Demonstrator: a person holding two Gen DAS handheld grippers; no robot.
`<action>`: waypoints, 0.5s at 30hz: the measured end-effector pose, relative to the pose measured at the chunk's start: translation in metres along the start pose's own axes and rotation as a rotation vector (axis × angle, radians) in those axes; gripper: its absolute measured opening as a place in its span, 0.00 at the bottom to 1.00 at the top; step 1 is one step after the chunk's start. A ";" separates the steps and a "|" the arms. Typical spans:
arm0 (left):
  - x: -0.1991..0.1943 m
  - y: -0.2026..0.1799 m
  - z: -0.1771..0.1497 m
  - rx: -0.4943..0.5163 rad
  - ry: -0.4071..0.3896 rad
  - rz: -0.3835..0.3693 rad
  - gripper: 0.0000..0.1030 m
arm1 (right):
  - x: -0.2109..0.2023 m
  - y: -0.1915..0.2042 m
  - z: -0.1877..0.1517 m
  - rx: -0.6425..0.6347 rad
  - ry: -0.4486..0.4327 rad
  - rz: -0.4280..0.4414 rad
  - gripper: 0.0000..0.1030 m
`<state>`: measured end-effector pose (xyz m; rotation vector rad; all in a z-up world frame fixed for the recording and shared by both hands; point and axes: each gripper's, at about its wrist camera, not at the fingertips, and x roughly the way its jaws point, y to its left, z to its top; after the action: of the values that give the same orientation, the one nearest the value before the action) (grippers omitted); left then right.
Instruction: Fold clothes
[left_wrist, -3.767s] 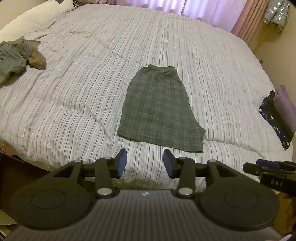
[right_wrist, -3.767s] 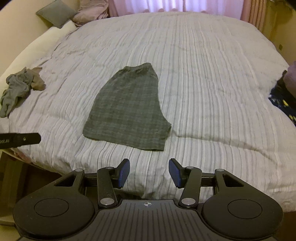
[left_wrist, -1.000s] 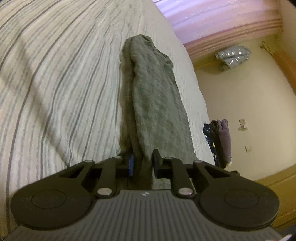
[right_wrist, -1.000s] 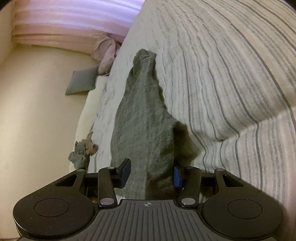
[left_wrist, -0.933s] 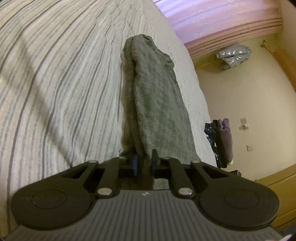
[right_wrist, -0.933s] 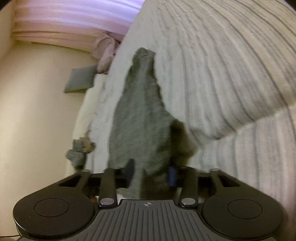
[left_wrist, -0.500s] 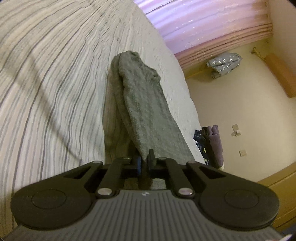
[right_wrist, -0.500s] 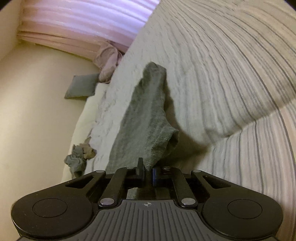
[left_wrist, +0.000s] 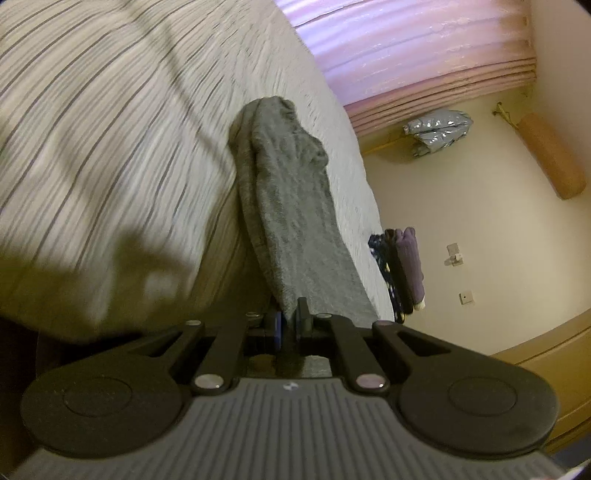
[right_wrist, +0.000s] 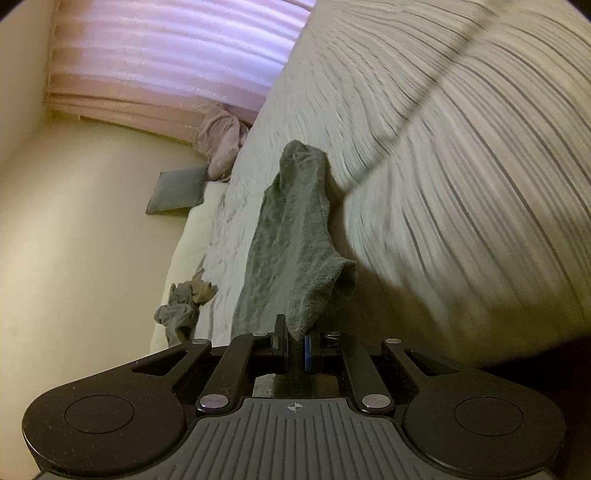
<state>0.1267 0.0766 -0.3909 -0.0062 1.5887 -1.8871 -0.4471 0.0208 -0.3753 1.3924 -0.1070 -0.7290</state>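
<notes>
Grey checked shorts (left_wrist: 291, 206) lie stretched along the striped bed cover (left_wrist: 110, 129), with the waistband at the far end. My left gripper (left_wrist: 290, 317) is shut on one corner of the near hem and holds it lifted off the bed. In the right wrist view the same shorts (right_wrist: 295, 236) run away from me, and my right gripper (right_wrist: 293, 338) is shut on the other hem corner, where the cloth folds into a small flap. The fabric hangs taut between the raised hem and the part resting on the bed.
A stack of folded dark and purple clothes (left_wrist: 400, 269) sits at the bed's right edge. A crumpled grey garment (right_wrist: 183, 310) lies near the left edge, with a grey cushion (right_wrist: 177, 190) and a pink bundle (right_wrist: 221, 142) by the curtains. A wooden bed frame (left_wrist: 546, 365) curves at the right.
Both grippers closed on the near hem corners of the shorts, then rose and moved forward over the bed, lifting the hem clear of the cover.
</notes>
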 end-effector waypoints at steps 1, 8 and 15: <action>-0.003 0.000 -0.004 -0.007 0.000 -0.001 0.04 | -0.006 0.001 -0.007 0.007 0.000 0.000 0.06; -0.010 -0.008 0.006 -0.046 -0.023 -0.039 0.04 | -0.017 0.016 -0.012 0.034 0.011 -0.006 0.06; 0.008 -0.021 0.058 -0.121 -0.029 -0.067 0.05 | 0.004 0.045 0.031 0.065 0.027 0.007 0.06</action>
<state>0.1343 0.0231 -0.3603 -0.1403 1.6996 -1.8296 -0.4405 -0.0075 -0.3290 1.4624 -0.1156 -0.7060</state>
